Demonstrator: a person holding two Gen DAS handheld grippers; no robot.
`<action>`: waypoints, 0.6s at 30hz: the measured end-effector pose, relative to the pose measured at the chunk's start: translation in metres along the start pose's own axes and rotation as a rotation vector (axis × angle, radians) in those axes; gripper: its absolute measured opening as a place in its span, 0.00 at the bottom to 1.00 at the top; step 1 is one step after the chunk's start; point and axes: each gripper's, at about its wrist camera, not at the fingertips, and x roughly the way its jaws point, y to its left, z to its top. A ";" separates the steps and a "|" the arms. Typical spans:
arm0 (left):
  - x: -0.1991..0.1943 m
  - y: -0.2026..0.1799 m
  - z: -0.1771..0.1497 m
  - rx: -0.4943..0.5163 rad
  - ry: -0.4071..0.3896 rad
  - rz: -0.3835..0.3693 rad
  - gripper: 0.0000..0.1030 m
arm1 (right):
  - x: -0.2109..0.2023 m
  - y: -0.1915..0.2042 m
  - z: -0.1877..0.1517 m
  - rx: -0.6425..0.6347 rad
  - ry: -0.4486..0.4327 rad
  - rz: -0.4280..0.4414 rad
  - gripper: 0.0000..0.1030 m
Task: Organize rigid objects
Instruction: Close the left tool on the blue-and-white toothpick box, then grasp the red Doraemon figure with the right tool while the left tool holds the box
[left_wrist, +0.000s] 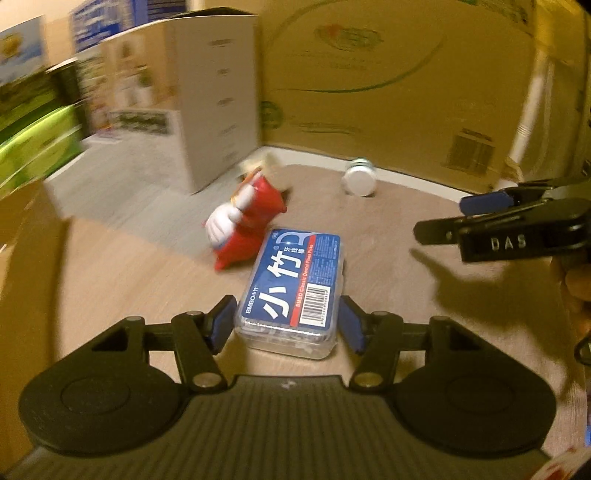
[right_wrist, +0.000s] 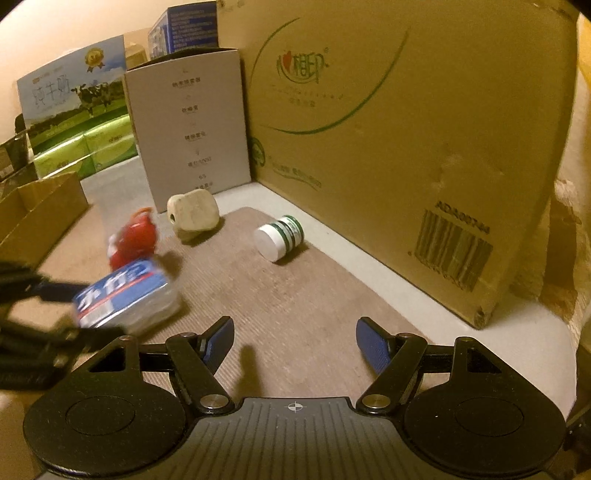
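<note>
Between left gripper (left_wrist: 288, 321) pads: floss box (left_wrist: 295, 280); right gripper (right_wrist: 295, 343) empty.

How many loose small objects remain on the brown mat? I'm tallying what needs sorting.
4: blue-labelled clear plastic floss box between the left gripper's pads, red toy behind it, beige stone-like block, white round jar on its side.

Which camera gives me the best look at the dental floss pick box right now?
The left wrist view: the dental floss pick box lies sharp and centred between the left gripper pads, label readable. In the right wrist view, the box sits blurred at the left edge, partly behind the other gripper.
</note>
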 end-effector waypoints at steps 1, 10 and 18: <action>-0.004 0.003 -0.005 -0.034 -0.004 0.022 0.55 | 0.001 0.002 0.001 -0.001 0.000 0.002 0.71; -0.010 0.015 -0.009 -0.063 -0.010 0.029 0.54 | 0.008 0.020 0.004 -0.023 0.007 0.022 0.71; 0.009 0.015 0.004 0.003 0.010 0.000 0.53 | 0.012 0.020 0.006 -0.019 0.011 0.013 0.71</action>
